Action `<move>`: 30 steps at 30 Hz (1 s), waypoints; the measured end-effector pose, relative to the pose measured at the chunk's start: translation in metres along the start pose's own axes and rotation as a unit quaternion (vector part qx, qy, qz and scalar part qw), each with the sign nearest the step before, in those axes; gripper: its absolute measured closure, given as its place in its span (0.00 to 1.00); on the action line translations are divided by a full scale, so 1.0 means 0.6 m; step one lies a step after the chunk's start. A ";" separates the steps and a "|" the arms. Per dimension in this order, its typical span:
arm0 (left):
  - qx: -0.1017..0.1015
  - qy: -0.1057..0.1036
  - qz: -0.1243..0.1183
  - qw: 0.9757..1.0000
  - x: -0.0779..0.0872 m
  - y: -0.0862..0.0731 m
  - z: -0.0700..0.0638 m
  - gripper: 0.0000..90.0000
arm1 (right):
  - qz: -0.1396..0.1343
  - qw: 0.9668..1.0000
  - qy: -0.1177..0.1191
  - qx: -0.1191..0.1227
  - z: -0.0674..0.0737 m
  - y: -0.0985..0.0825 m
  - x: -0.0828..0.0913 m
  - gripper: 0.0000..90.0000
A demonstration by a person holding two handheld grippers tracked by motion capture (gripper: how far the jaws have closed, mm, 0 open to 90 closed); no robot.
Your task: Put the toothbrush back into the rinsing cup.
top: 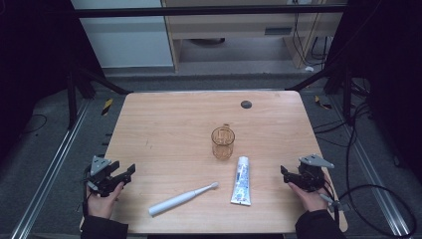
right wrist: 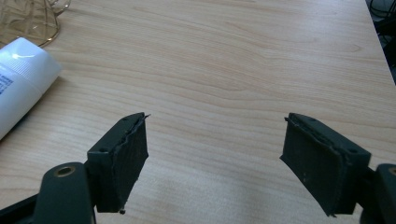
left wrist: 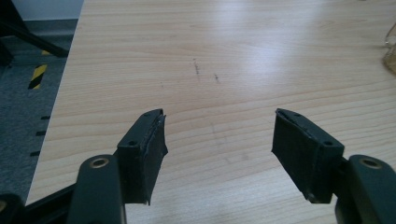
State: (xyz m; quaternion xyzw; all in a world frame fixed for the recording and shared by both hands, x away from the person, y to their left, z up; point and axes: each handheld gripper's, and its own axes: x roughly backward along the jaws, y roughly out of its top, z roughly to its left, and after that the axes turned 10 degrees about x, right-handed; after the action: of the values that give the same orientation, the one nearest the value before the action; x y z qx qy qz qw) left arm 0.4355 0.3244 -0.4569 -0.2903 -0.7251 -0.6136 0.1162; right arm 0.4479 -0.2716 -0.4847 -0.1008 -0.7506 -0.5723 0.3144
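High view: the wooden table (top: 164, 124) carries a clear amber cup (top: 222, 143) near its centre, a white tube (top: 241, 180) lying lengthwise just below and to the right of the cup, and a white toothbrush (top: 182, 198) lying at a slant near the near edge, its head toward the tube. The left gripper (top: 125, 175) rests at the near left corner, close to the left edge, with bare wood between it and the toothbrush. The right gripper (top: 283, 174) rests near the right edge, with a strip of bare wood between it and the tube. A small dark disc (top: 246, 104) sits near the far edge, and the far half of the table is otherwise open surface. Left gripper view: both jaws stand wide apart over bare wood, gripping nothing; the table's left edge runs along the left side above the grey floor (left wrist: 18, 102), and the cup's rim (left wrist: 390, 46) shows at the far right. Right gripper view: the jaws stand wide apart, gripping nothing; the tube's cap end (right wrist: 23, 74) lies at the left, apart from the left jaw, with the cup (right wrist: 30, 18) behind it and the table's edge at the upper right.
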 end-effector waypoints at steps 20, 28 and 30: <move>-0.089 -0.086 0.068 0.990 0.002 0.002 -0.053 0.59 | 0.002 1.000 0.011 0.010 0.012 0.001 0.004 0.25; -0.133 -0.121 0.123 0.976 -0.009 -0.003 -0.081 0.65 | 0.010 1.000 0.017 0.014 0.014 0.001 0.000 0.25; -0.143 -0.128 0.130 0.973 -0.008 -0.003 -0.088 0.68 | 0.011 1.000 0.018 0.015 0.013 0.001 -0.002 0.25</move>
State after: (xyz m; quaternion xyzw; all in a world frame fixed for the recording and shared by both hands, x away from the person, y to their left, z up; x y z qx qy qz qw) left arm 0.4287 0.2725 -0.4492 -0.4721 -0.5945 -0.6483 0.0584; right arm 0.4461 -0.2640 -0.4862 -0.0941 -0.7525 -0.5588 0.3355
